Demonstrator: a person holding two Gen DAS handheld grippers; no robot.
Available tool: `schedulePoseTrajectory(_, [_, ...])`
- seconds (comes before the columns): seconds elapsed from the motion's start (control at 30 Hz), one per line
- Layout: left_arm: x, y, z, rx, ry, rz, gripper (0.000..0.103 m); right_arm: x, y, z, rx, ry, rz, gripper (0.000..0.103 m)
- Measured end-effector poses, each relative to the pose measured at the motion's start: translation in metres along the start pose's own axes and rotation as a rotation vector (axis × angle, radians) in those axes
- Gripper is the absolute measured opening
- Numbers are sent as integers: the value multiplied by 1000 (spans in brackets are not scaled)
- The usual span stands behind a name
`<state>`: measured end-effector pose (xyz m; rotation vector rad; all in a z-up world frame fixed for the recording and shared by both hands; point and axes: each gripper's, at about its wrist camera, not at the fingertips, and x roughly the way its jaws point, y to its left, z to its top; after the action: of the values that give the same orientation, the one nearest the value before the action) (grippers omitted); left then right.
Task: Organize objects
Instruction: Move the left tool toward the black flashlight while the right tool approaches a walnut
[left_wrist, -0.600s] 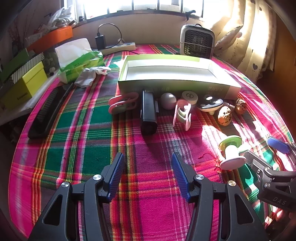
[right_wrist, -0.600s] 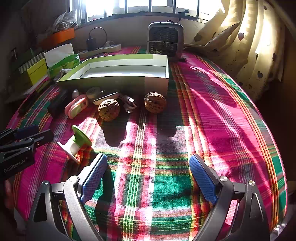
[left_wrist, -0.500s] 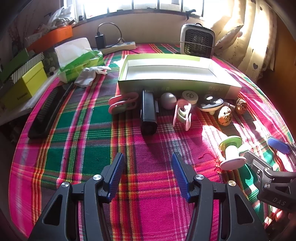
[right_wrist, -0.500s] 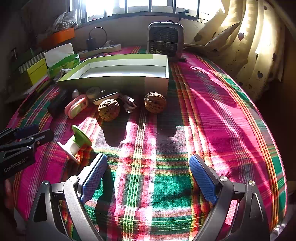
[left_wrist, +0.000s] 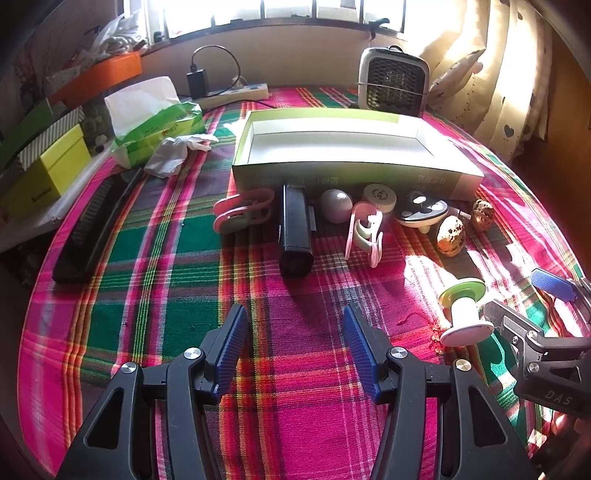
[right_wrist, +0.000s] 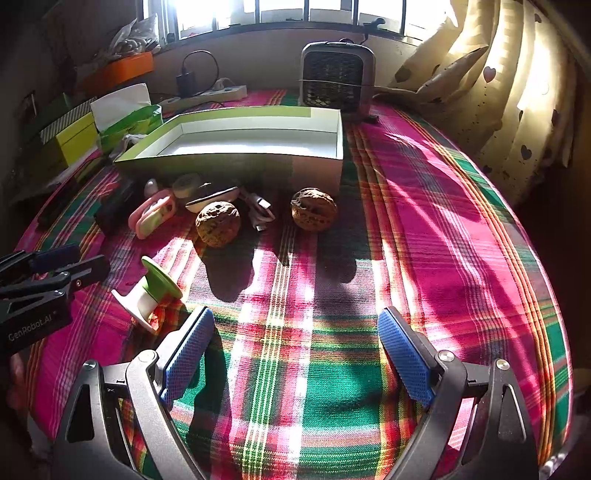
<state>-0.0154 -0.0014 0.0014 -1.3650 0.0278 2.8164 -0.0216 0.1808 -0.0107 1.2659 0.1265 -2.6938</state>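
Observation:
An empty green-rimmed box (left_wrist: 351, 173) (right_wrist: 236, 162) stands mid-table. In front of it lie a pink clip (left_wrist: 242, 216), a black block (left_wrist: 293, 229), a grey ball (left_wrist: 336, 205), a second pink clip (left_wrist: 364, 232) (right_wrist: 151, 216), a round white disc (left_wrist: 421, 214), two walnuts (right_wrist: 218, 223) (right_wrist: 314, 208) and a green-and-white spool (left_wrist: 461, 310) (right_wrist: 147, 291). My left gripper (left_wrist: 293, 347) is open and empty, short of the black block. My right gripper (right_wrist: 295, 354) is open and empty, short of the walnuts, with the spool at its left.
A small heater (left_wrist: 393, 85) (right_wrist: 338, 79) stands behind the box. A tissue pack (left_wrist: 155, 122), crumpled tissue (left_wrist: 173, 155), a black comb (left_wrist: 92, 229), stacked boxes (left_wrist: 44, 166) and a power strip (left_wrist: 236, 94) lie at the left. Curtains (right_wrist: 517, 92) hang at the right.

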Motion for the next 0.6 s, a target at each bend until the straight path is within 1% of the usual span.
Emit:
schedulePoseTrajectory(0.2, [0, -2, 1, 5, 2, 0, 52, 1, -1, 0, -9, -2, 7, 91])
schedulePoseTrajectory(0.3, [1, -1, 3, 17, 11, -13, 52, 2, -2, 2, -16, 3, 13, 90])
schedulePoseTrajectory(0.37, [2, 0, 5, 18, 14, -27, 52, 2, -2, 4, -29, -4, 5, 90])
schedulePoseTrajectory(0.47, [1, 5, 6, 7, 9, -56, 52, -3, -4, 8, -35, -38, -14, 90])
schedulePoseTrajectory(0.53, [1, 8, 6, -3, 7, -81, 52, -2, -8, 11, -31, -38, -15, 90])
schedulePoseTrajectory(0.6, [1, 10, 8, -5, 3, -106, 52, -1, -13, 15, -27, -36, -34, 90])
